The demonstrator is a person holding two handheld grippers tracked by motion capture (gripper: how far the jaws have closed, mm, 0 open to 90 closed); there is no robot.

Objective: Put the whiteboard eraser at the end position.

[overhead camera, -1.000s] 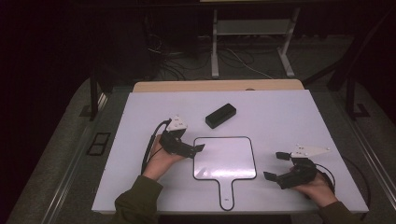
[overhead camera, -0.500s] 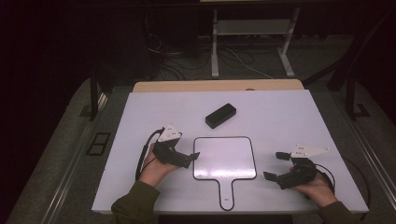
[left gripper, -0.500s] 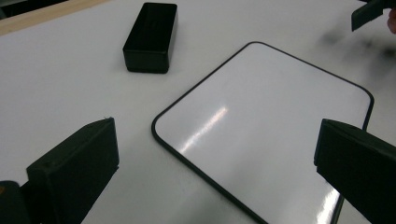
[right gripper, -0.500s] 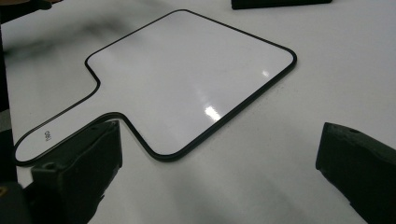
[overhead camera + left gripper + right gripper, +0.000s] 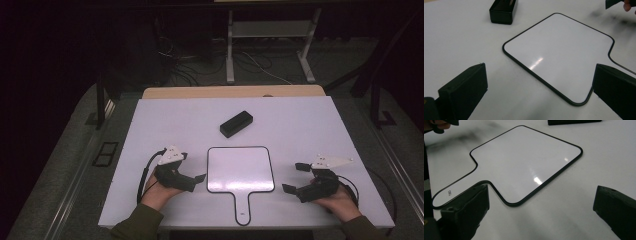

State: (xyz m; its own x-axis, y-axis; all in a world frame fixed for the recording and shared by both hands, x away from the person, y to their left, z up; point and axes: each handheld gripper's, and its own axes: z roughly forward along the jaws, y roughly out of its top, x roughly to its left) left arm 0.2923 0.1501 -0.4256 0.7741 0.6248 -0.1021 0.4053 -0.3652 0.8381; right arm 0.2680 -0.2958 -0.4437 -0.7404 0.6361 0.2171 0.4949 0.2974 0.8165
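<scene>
A paddle-shaped whiteboard (image 5: 240,170) with a black rim lies flat mid-table, its handle toward the front edge. Left of it my left gripper (image 5: 193,168) is open, jaws pointing at the board's left edge. In the left gripper view the left gripper (image 5: 539,92) stands wide apart, with a near corner of the whiteboard (image 5: 559,50) between the jaws and nothing held. Right of the board my right gripper (image 5: 291,177) is open too. In the right gripper view the right gripper (image 5: 540,212) frames the whiteboard (image 5: 524,162) where blade meets handle.
A black rectangular block (image 5: 236,124) lies behind the board, also seen as the block (image 5: 503,10) in the left gripper view. The white table (image 5: 310,125) has bare room on both sides. Cables and a metal stand (image 5: 270,45) sit on the dark floor beyond.
My left gripper has drawn back toward the front edge and slightly left, still open. The right gripper, the board and the block have stayed put.
</scene>
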